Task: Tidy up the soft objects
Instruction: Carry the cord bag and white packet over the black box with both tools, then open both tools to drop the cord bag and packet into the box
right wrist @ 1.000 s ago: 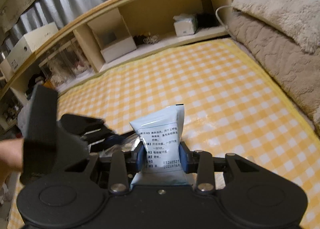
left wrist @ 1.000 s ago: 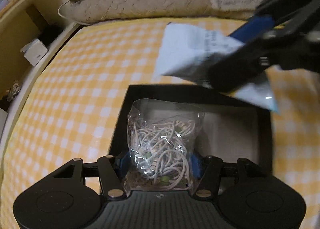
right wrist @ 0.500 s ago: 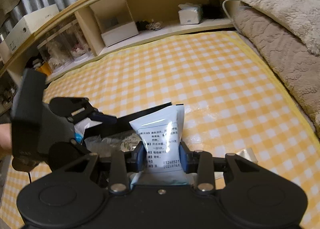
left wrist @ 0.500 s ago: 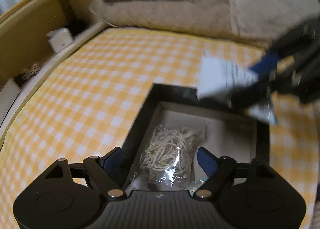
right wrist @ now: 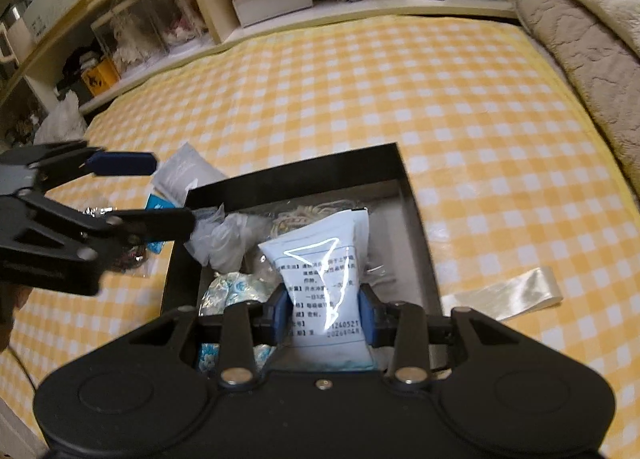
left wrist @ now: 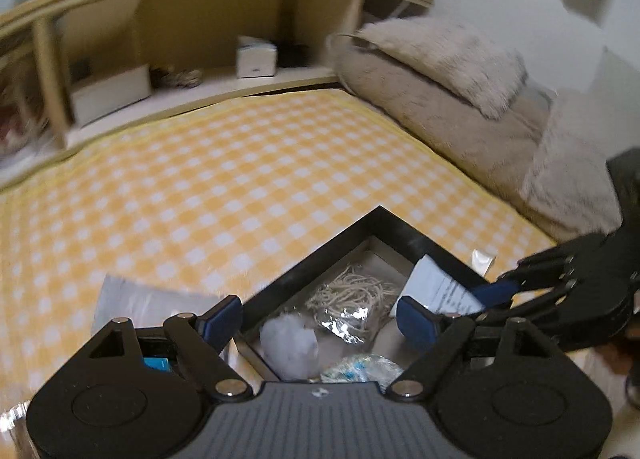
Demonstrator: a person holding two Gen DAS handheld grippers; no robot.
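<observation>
Two hand-held grippers work one black box (right wrist: pixel 304 175) on the checked bed. Your right hand-held gripper (right wrist: pixel 324 315) is clamped on a glossy, pillowy white pouch (right wrist: pixel 320 259) above the box; lower it in and let go. Your left hand-held gripper (left wrist: pixel 320 315) is opening, empty, with a crinkly cord bag (left wrist: pixel 352 299) just ahead in the box.

Light: warm, dim indoor light, yellowish cast in both views.
Glare: a bright triangular streak on the white printed pouch (right wrist: pixel 324 279); a sheen on the clear strip (right wrist: pixel 508 291) lying on the checked cloth (right wrist: pixel 400 99).
Blur: left wrist view is soft and smeared, worst along the shelf (left wrist: pixel 160 71); right wrist view is sharper.
Distortion: fisheye bends the shelf lines; dark corners.
Shadows: soft, deepest inside the black box (right wrist: pixel 296 175).
</observation>
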